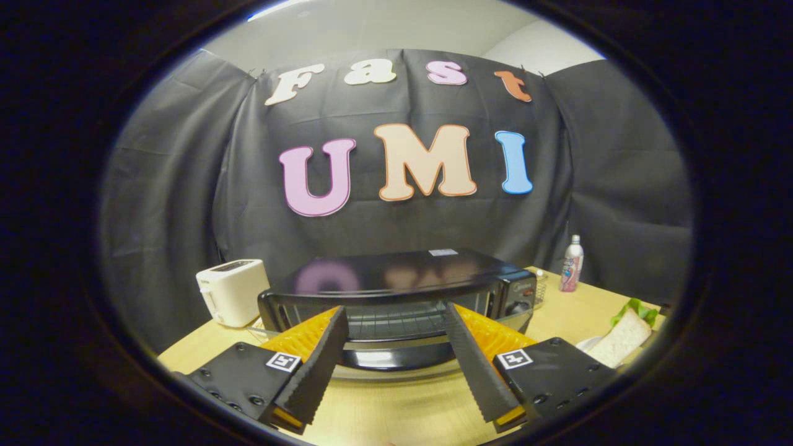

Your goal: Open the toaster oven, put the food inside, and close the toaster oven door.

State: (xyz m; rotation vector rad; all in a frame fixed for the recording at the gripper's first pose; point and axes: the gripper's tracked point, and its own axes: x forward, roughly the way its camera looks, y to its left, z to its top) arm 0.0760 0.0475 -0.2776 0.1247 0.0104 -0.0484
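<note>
The toaster oven (396, 297) is seen standing on the wooden table (396, 409), just ahead of the gripper (393, 316), whose two fingers are held spread wide apart with nothing clasped between them. The oven's door (396, 358) appears to be lowered, since the wire rack (396, 322) inside is seen plainly between the fingertips and a dark glossy panel lies below the opening; the opening step is therefore judged to be done, though the exact angle of the door cannot be told. The food, a sandwich (622, 337) with lettuce showing, is found on a plate (588, 342) well off to the right of the oven, beyond the right finger, untouched. Loading the sandwich and shutting the door are judged to be left. A white pop-up toaster (232, 291) is placed just left of the oven, and a bottle (571, 263) is set behind its right side.
</note>
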